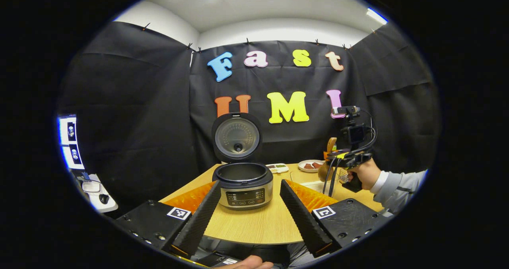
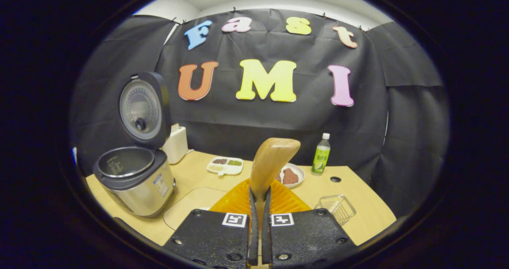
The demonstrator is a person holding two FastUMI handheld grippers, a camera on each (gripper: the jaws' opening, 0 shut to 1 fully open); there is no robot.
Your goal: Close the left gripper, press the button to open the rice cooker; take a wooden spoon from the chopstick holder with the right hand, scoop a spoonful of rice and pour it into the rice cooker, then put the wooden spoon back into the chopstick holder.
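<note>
Your right gripper (image 2: 257,205) has its fingers clamped on the handle of the spoon (image 2: 272,161), bowl up and bare, held above the bench (image 2: 358,205); your left gripper (image 1: 248,205) hangs back with fingers apart, facing the cooker (image 1: 244,183). With the lid (image 2: 141,108) already up and the spoon out, I judge you are at the scooping step; next you must find the rice, which I cannot pick out, and dip the bowl in level. Its pale, smooth wood carries no grains.
</note>
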